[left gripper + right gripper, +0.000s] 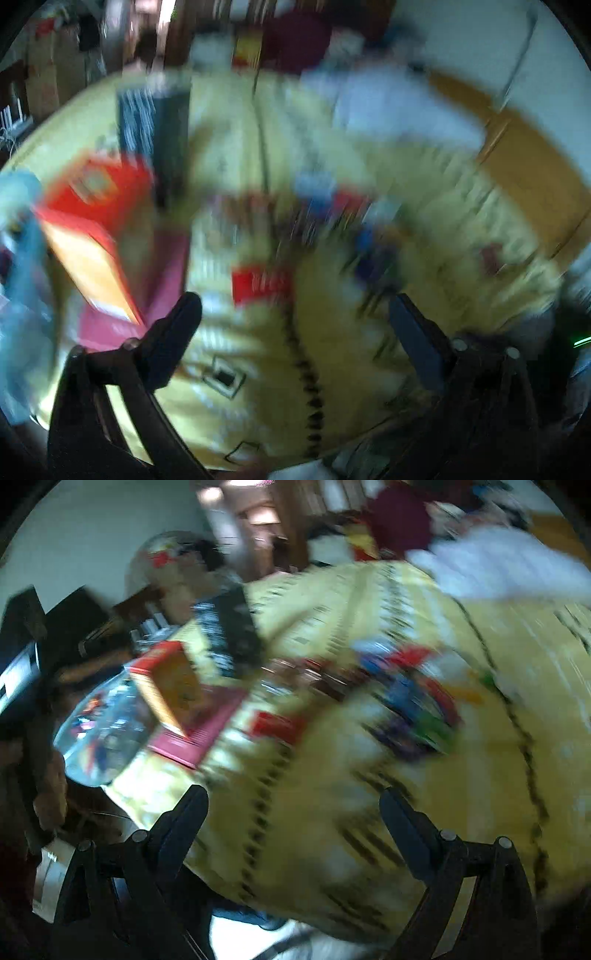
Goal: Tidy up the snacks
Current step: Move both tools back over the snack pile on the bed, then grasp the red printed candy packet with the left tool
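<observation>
Both views are smeared by motion. The left tongs [295,314] and right tongs [293,805] stand spread and empty above the yellow patterned cloth surface [314,830]. A blurred heap of colourful snack packets [406,709] lies mid-cloth, an upright orange-and-red cardboard box [170,686] to its left.

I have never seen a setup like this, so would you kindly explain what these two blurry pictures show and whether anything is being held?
No robot here: a person carries hand-held tongs in each hand, each with a wide-angle camera looking along its two fingers. One picture is from the left tongs, the other from the right tongs. Both stand open with nothing between the fingers. Below lies a yellow patterned cloth with a pile of small colourful snack packets, a red and orange box and a dark upright box. The blur comes from quick movement.
</observation>
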The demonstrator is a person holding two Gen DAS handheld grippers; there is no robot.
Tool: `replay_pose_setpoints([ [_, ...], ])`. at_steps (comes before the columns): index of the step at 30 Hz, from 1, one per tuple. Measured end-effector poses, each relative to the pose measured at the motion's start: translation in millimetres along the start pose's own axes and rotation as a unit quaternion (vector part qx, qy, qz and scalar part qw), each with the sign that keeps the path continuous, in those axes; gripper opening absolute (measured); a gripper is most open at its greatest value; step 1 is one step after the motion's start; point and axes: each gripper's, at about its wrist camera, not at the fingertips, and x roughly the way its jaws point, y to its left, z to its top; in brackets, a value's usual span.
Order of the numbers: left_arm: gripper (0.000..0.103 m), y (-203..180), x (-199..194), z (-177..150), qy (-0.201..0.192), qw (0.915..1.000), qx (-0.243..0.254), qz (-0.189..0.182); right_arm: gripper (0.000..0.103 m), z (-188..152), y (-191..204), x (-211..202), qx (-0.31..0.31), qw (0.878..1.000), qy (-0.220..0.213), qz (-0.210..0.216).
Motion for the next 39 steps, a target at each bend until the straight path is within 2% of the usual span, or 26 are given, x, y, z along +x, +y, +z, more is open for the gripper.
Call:
replay_pose_setpoints([
  [1,0.080,3.6,25.8,-2.6,0.038,0.9992,-0.011,0.009,0.096,-1.5,-8.5,0.4,0.009,1.000,0.001,-0.001],
  [2,0.073,11.3,48.1,-5.0,0.066,0.9973,-0.032,0.002,0.096,-2.2,-18.8,1.5,0.018,1.000,0.002,-0.001],
  [3,0.073,16.4,63.7,-7.7,0.083,0.9953,-0.050,-0.004,0.096,-3.4,-26.1,1.5,0.026,1.000,0.003,0.001],
  [6,0.073,22.3,105.7,-3.4,0.098,0.9931,-0.056,0.032,0.096,-4.2,-37.4,3.3,0.040,0.999,0.005,0.009],
  [9,0.074,16.6,125.5,-9.4,0.090,0.9919,-0.049,0.074,0.096,-6.2,-47.8,11.7,0.052,0.998,0.012,0.020],
  [12,0.075,13.4,137.4,-10.1,0.093,0.9904,-0.054,0.087,0.096,-11.8,-54.8,10.2,0.052,0.998,0.012,0.019],
  [13,0.075,6.3,137.1,-9.3,0.099,0.9918,-0.050,0.065,0.096,-13.2,-58.6,10.7,0.056,0.998,0.013,0.019],
  [14,0.075,-3.9,134.8,-9.7,0.116,0.9925,-0.039,0.011,0.096,-14.6,-61.0,12.3,0.060,0.998,0.014,0.018],
  [15,0.075,-13.7,132.8,-11.4,0.146,0.9876,-0.029,-0.051,0.096,-15.9,-63.3,12.7,0.064,0.998,0.014,0.018],
  [16,0.074,-25.3,128.4,-17.4,0.179,0.9766,-0.023,-0.117,0.096,-16.9,-65.7,13.1,0.067,0.997,0.015,0.017],
  [18,0.074,-33.3,114.4,-23.6,0.194,0.9637,-0.018,-0.183,0.096,-17.5,-69.4,13.5,0.074,0.997,0.011,0.016],
  [19,0.073,-33.5,105.1,-25.9,0.189,0.9615,-0.016,-0.199,0.096,-17.3,-70.8,13.5,0.076,0.997,0.009,0.017],
  [20,0.073,-30.7,96.4,-26.6,0.178,0.9641,-0.014,-0.197,0.096,-17.3,-72.2,13.5,0.077,0.997,0.007,0.017],
  [23,0.073,-21.0,79.8,-17.2,0.123,0.9851,0.013,-0.120,0.096,-19.0,-75.5,15.7,0.081,0.997,0.008,0.018],
  [27,0.073,-9.4,92.5,-0.1,0.081,0.9946,0.013,-0.065,0.096,-21.8,-78.6,20.2,0.092,0.995,0.017,0.024],
  [28,0.073,-8.5,101.0,2.1,0.079,0.9956,0.018,-0.047,0.096,-22.2,-78.3,19.4,0.091,0.995,0.016,0.024],
  [31,0.071,-8.1,123.7,-0.3,0.089,0.9953,0.029,-0.025,0.096,-23.2,-79.8,17.9,0.090,0.996,0.016,0.021],
  [33,0.066,-11.6,138.4,-4.4,0.116,0.9923,0.030,-0.032,0.096,-23.9,-81.9,17.2,0.094,0.995,0.017,0.018],
  [34,0.066,-14.3,141.9,-6.6,0.130,0.9894,0.022,-0.060,0.096,-23.9,-83.8,16.7,0.096,0.995,0.017,0.015],
  [37,0.066,-8.4,133.1,-10.8,0.137,0.9809,-0.028,-0.135,0.096,-23.3,-87.0,14.0,0.099,0.995,0.015,0.011],
  [39,0.066,1.9,127.2,-14.1,0.129,0.9813,-0.058,-0.131,0.096,-23.0,-89.6,13.6,0.102,0.995,0.014,0.009],
])
